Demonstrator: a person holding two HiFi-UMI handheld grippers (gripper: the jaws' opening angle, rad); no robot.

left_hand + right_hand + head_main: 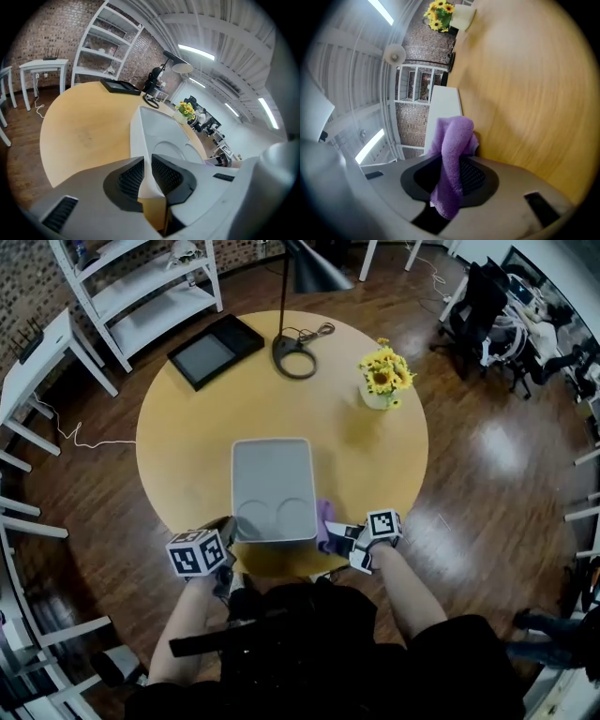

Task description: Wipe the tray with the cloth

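Note:
A grey rectangular tray [273,486] with two round hollows lies on the round wooden table [187,437], near its front edge. My left gripper [228,538] is shut on the tray's near left corner; in the left gripper view the tray's rim [140,140] runs between the dark pads. My right gripper [336,538] sits just right of the tray's near right corner, shut on a purple cloth [452,154] that stands up between its jaws. The cloth [324,521] shows as a small purple patch beside the tray.
A pot of yellow flowers [384,379] stands at the table's right. A lamp base [294,359] with its cable and a black tablet-like tray [216,350] sit at the far side. White shelves [141,287] and a white side table [37,357] stand off to the left.

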